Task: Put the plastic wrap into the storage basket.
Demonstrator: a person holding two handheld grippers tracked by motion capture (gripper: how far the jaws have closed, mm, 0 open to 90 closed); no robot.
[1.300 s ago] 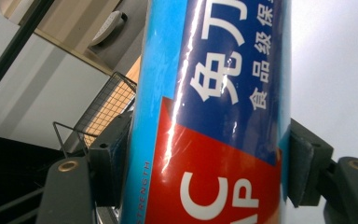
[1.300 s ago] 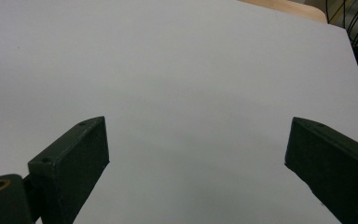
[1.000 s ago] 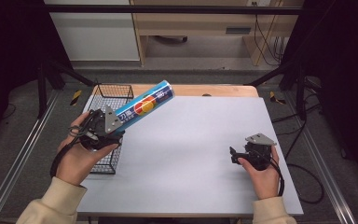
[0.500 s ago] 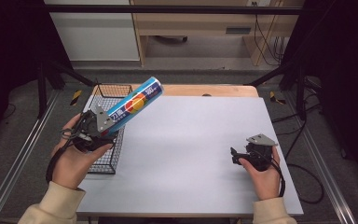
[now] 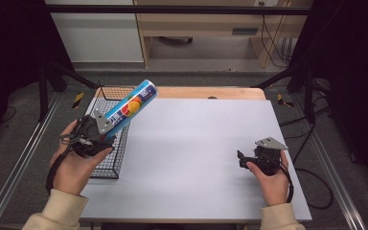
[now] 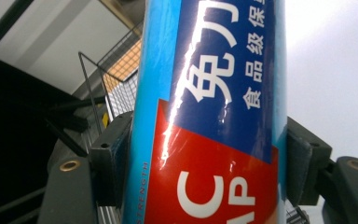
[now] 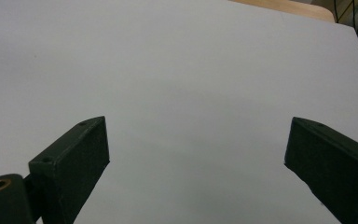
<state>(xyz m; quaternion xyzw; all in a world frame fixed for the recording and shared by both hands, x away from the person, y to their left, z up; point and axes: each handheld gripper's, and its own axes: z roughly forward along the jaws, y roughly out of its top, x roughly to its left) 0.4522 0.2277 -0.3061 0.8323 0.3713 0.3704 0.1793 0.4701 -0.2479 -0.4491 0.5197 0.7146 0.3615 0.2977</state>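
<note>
Your sleeves: cream cuffs at the very bottom of the high view, both forearms coming up onto the counter.

Your right hand: resting on the counter at the near right, wrapped around the right tongs, which point left across the surface.

Right tongs state: released. In the right gripper view the two black jaws stand wide apart with just bare grey counter between them.

Your left hand: at the near left edge, partly over the basket, holding the left tongs up off the surface.

Left tongs state: clenched on the blue tube. In the left gripper view both pads press against its sides, one on each side of the tube.

Blue tube: it's in the air, tilted, lower end in the tongs and upper end aimed up and away to the right, hanging over the seam between the basket and the counter. The label's got a red block with white letters low down, dark blue with white Chinese characters above.

Wire basket: black mesh, sitting along the left edge of the counter, right under your left hand and the tube. Can't tell if there's anything in it.

Counter: grey top, with a strip of bare wood showing along the far edge.

Farther back: floor, pale cabinet, wooden furniture, cables at the right.
</note>
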